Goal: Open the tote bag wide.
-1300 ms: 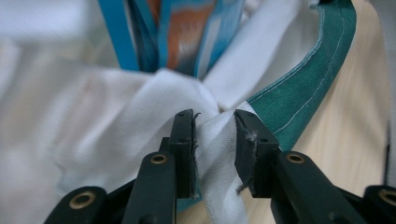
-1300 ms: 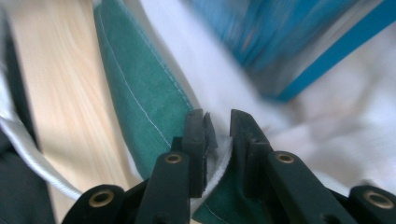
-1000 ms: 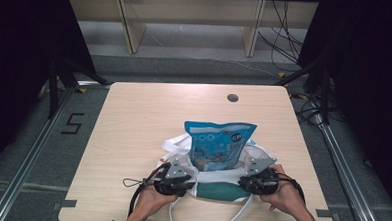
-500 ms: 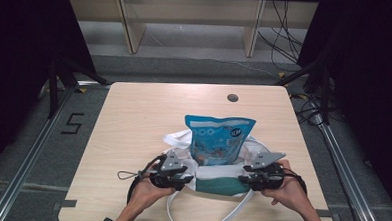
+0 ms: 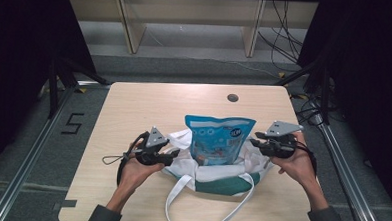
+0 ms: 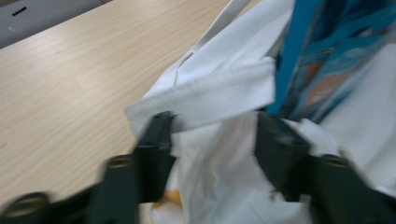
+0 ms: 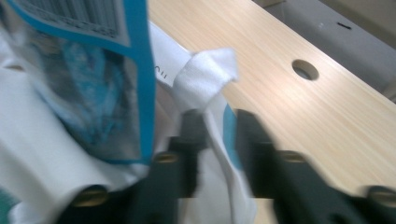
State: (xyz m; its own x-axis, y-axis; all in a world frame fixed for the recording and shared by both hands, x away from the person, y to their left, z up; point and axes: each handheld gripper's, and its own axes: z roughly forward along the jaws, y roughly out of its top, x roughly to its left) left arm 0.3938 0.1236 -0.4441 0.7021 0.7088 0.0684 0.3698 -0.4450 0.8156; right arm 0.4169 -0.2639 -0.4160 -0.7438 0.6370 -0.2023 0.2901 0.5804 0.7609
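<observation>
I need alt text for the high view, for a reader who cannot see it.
A person's two grippers, left gripper and right gripper, grip opposite sides of a white tote bag on a wooden table. A blue snack pouch stands inside it.

Left tongs [image 5: 174, 153] and right tongs [image 5: 254, 142], raised in both hands, point inward, jaws just closing.

A black digit "5" [image 5: 72, 123] is marked on the floor, left of the table [image 5: 134, 103]. The pouch [image 7: 93, 70] carries a barcode [image 7: 86, 16]; its digits and other print are unreadable.
</observation>
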